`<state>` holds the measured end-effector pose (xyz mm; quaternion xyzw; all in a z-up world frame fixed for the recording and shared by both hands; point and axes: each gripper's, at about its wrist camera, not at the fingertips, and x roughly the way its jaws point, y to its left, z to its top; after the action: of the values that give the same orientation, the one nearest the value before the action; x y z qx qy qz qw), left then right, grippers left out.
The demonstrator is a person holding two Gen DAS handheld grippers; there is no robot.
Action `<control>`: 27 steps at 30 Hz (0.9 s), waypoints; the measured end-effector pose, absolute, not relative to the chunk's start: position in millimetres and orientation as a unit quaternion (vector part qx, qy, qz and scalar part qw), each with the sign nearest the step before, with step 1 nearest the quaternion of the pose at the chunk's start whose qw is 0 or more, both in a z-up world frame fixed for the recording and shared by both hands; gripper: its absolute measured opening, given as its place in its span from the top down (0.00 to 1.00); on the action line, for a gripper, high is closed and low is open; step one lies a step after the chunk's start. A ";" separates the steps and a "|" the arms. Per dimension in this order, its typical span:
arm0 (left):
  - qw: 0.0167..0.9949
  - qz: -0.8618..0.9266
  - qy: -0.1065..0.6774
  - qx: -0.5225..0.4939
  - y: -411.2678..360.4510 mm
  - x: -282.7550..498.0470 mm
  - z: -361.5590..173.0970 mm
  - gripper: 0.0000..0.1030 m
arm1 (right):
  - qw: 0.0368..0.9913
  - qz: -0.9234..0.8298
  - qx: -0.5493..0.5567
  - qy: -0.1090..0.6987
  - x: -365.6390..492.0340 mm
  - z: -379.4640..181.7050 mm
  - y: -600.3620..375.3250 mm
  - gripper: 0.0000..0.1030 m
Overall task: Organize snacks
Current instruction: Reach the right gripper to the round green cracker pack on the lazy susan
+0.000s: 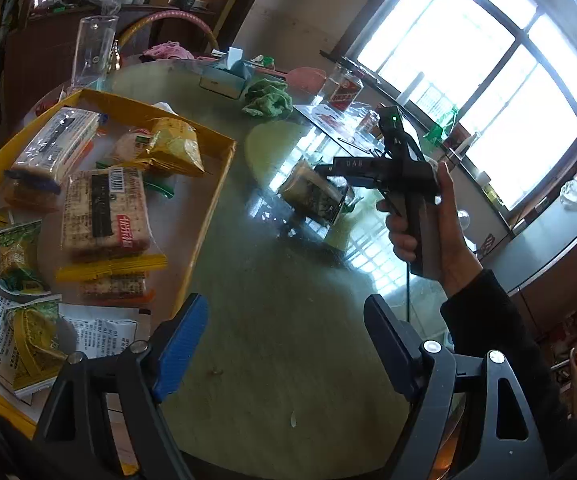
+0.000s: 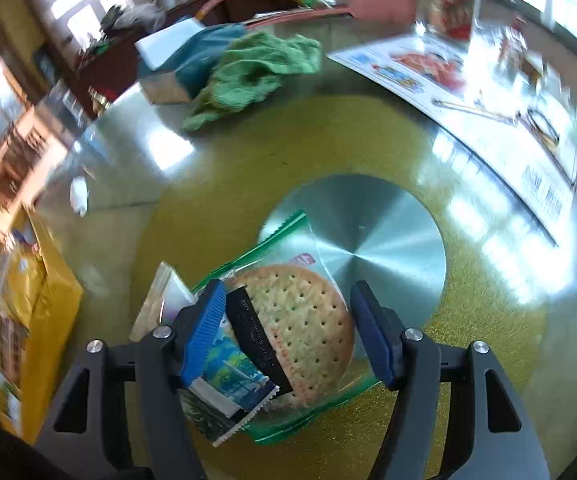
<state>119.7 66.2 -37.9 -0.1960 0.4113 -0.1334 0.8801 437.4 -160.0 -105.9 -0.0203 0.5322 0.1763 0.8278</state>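
Hovering over the round cracker pack [image 2: 308, 320] at the table's [image 2: 488, 340] centre, right gripper [image 2: 288, 328] jaws apart, nothing clamped. Left gripper [image 1: 284, 348] also spread, empty, near the yellow tray's [image 1: 208, 208] right edge. Risk: left finger snags the small packets [image 2: 224, 392] overlapping it, dragging both or crushing the cracker.

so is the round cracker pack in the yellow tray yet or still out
Out. The cracker pack lies on the table between the open right claw fingers; the tray sits apart, leftward.

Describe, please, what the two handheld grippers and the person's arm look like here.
Both grippers, left gripper and right gripper, have dark grey linkage frames with silver pivot bolts and ribbed blue pads on the fingers. The right unit's black handle carries a green light and a dangling cable. The hand is bare, with a black sleeve.
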 end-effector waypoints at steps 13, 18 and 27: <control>0.880 -0.140 0.411 -0.192 53.7 121.8 -31.6 0.22 | 0.813 0.190 -0.021 0.549 344.8 -102.0 -161.4 0.41; 0.880 -0.129 0.425 -0.171 43.9 139.2 -34.2 0.22 | 0.816 0.162 0.031 0.554 301.7 -104.0 -191.2 0.43; 0.864 -0.055 0.479 -0.141 10.9 233.8 -45.6 0.22 | 0.839 0.136 0.107 0.515 229.6 -103.1 -228.9 0.44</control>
<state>233.8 10.9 -45.6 -0.1410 0.4794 -0.0550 0.8644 229.6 -228.9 -103.1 0.1074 0.5154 0.1356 0.8393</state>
